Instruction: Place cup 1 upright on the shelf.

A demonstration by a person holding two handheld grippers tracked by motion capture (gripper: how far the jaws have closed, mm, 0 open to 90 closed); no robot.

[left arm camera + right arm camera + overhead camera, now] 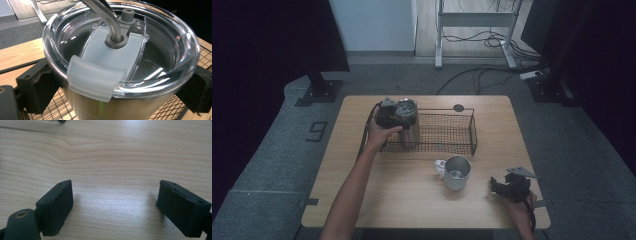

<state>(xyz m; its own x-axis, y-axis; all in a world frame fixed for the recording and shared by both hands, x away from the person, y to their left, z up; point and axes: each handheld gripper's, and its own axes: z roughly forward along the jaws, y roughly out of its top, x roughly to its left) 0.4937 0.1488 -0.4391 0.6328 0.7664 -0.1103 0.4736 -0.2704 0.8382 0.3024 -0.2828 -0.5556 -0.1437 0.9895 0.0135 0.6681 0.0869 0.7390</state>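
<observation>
A steel tumbler [409,122] with a clear lid [120,62] and a bent metal straw [106,17] stands upright in the left end of a black wire basket [473,131]. My left gripper [398,116] is shut on the tumbler just under the lid rim, one pad [37,87] on each side. A steel mug [457,172] with a white handle stands on the wooden table [362,170] in front of the basket. My right gripper [497,186] rests low over the table's front right corner, open, with bare wood between its jaws [115,207].
A small black round disc [458,107] sits at the table's far edge behind the basket. Dark stand bases [319,90] and cables [482,75] lie on the grey floor beyond the table. A white desk frame [474,20] stands at the back.
</observation>
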